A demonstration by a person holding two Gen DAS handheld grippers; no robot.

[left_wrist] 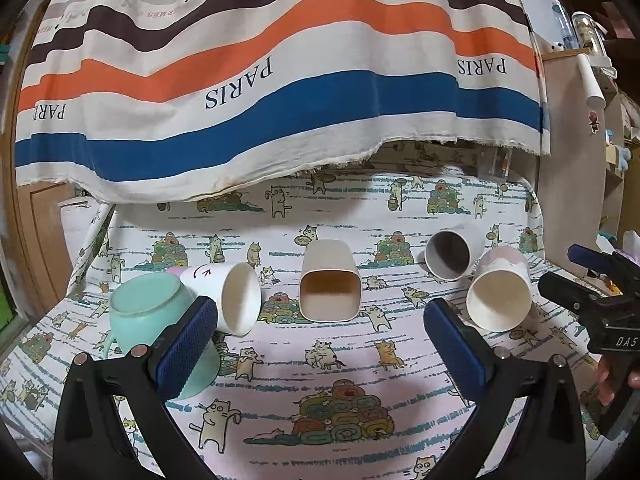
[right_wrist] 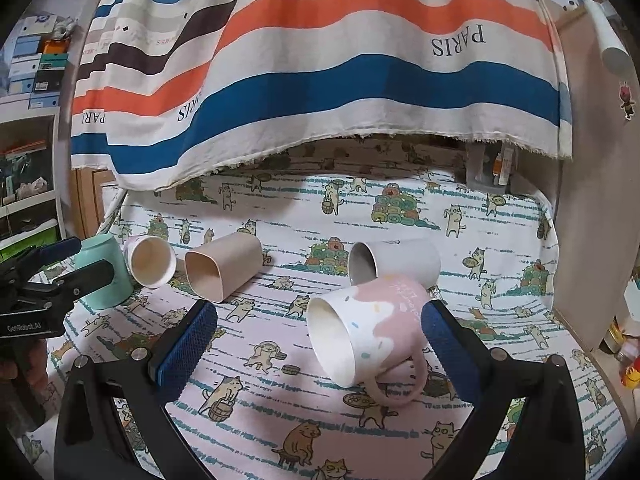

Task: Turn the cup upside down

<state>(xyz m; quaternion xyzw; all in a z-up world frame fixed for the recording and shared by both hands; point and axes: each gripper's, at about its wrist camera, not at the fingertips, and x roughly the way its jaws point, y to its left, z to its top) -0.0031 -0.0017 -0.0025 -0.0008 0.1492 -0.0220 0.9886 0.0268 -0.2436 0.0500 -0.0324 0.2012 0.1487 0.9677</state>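
Observation:
Several cups lie on a cat-print cloth. A mint green cup (left_wrist: 148, 316) stands upside down at the left, partly behind my left gripper's left finger (left_wrist: 188, 340); it also shows in the right wrist view (right_wrist: 104, 276). A white cup (left_wrist: 232, 296), a beige square cup (left_wrist: 328, 284), a grey cup (left_wrist: 450, 256) and a pink-and-white mug (right_wrist: 372, 328) lie on their sides. My left gripper (left_wrist: 320, 344) is open and empty. My right gripper (right_wrist: 320, 348) is open, with the pink-and-white mug lying between its fingers, near the right finger (right_wrist: 448, 348).
A striped "PARIS" curtain (left_wrist: 280, 80) hangs over the back of the table. A wooden cabinet (right_wrist: 592, 200) stands at the right. Shelves with boxes (right_wrist: 32, 72) are at the far left. The right gripper shows at the edge of the left wrist view (left_wrist: 600, 300).

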